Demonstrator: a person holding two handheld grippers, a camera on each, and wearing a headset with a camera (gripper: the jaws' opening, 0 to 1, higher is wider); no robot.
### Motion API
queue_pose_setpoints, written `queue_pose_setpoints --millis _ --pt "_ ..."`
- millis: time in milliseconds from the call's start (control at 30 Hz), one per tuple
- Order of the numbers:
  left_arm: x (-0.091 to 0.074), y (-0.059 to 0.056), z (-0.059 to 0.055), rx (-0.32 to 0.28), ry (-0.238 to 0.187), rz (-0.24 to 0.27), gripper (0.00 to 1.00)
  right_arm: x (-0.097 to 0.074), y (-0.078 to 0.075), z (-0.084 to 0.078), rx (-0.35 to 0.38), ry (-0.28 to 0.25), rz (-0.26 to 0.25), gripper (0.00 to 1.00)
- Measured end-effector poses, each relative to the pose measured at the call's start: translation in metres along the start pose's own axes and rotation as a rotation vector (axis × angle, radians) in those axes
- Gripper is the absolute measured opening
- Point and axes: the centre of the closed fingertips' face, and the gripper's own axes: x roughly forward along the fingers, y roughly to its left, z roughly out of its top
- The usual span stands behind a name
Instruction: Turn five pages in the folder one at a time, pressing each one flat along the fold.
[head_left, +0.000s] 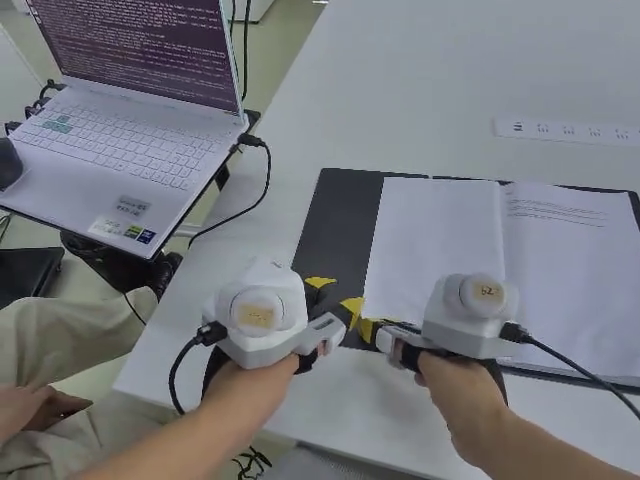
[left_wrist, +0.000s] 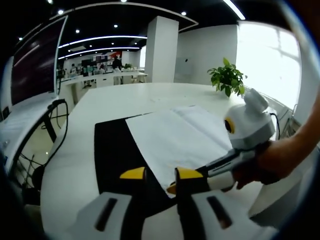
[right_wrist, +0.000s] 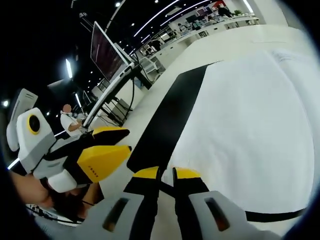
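The folder lies open on the white table, its black cover (head_left: 335, 230) (right_wrist: 170, 110) to the left and white pages (head_left: 430, 250) (left_wrist: 175, 135) (right_wrist: 250, 110) spread flat. My left gripper (head_left: 335, 295) (left_wrist: 160, 174) hovers over the cover's near edge, its yellow-tipped jaws a little apart and nothing between them. My right gripper (head_left: 368, 328) (right_wrist: 166, 173) points left at the near-left corner of the left page, jaws together. I cannot tell whether paper is caught in them. The left gripper view shows the right gripper (left_wrist: 172, 189) at that corner, and the right gripper view shows the left gripper (right_wrist: 112, 145) close beside it.
An open laptop (head_left: 130, 110) sits on a stand left of the table, its black cable (head_left: 255, 190) trailing across the table edge. A white power strip (head_left: 565, 130) lies at the far right. A potted plant (left_wrist: 227, 77) stands beyond the table.
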Motion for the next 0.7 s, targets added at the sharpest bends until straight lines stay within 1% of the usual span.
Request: queue_pose_setpoints --millis 33,100,133,200,233,267,300,333,400,433,467,500,533,567,633,667,700 --pt "0.003 -0.002 -0.003 0.003 0.013 -0.005 0.20 -0.001 0.001 0.000 0.014 -0.011 0.014 0.13" --pt "0.008 -0.004 -0.005 0.006 0.012 -0.011 0.20 -0.004 0.001 0.000 0.017 -0.016 0.015 0.14" --pt "0.011 -0.005 -0.006 0.006 0.019 -0.017 0.19 -0.006 0.001 0.000 0.017 -0.015 0.016 0.14" --pt "0.017 -0.008 -0.007 0.015 0.022 -0.022 0.19 -0.017 0.003 0.003 -0.009 -0.037 0.027 0.16" --pt "0.021 -0.008 -0.007 0.014 0.022 -0.025 0.19 -0.026 0.001 0.007 -0.038 -0.055 0.023 0.16" --pt "0.023 -0.009 -0.008 0.015 0.022 -0.026 0.19 -0.034 -0.002 0.008 -0.036 -0.059 0.014 0.15" --pt "0.027 -0.008 -0.010 0.014 0.026 -0.027 0.19 -0.044 -0.007 0.013 -0.050 -0.082 0.012 0.14" --pt "0.030 -0.010 -0.010 0.001 0.025 -0.030 0.19 -0.047 -0.009 0.014 -0.057 -0.084 0.006 0.13" --pt "0.036 -0.013 -0.013 0.000 0.028 -0.038 0.17 -0.063 -0.023 0.022 -0.114 -0.107 -0.034 0.11" --pt "0.039 -0.017 -0.017 0.014 0.047 -0.045 0.17 -0.072 -0.031 0.025 -0.122 -0.114 -0.054 0.11" --pt "0.042 -0.019 -0.018 0.021 0.051 -0.051 0.17 -0.077 -0.035 0.028 -0.121 -0.119 -0.061 0.11" --pt "0.047 -0.021 -0.022 0.032 0.061 -0.059 0.17 -0.084 -0.043 0.032 -0.128 -0.128 -0.074 0.12" --pt "0.049 -0.022 -0.025 0.035 0.071 -0.061 0.17 -0.087 -0.049 0.035 -0.131 -0.135 -0.080 0.12" --pt "0.053 -0.024 -0.031 0.046 0.085 -0.066 0.18 -0.091 -0.054 0.038 -0.135 -0.140 -0.091 0.12" --pt "0.056 -0.023 -0.038 0.095 0.105 -0.061 0.18 -0.098 -0.065 0.046 -0.136 -0.161 -0.109 0.12" --pt "0.058 -0.026 -0.043 0.102 0.118 -0.079 0.17 -0.100 -0.072 0.050 -0.129 -0.170 -0.119 0.12" --pt "0.059 -0.027 -0.047 0.116 0.129 -0.082 0.16 -0.102 -0.075 0.053 -0.120 -0.177 -0.120 0.12"
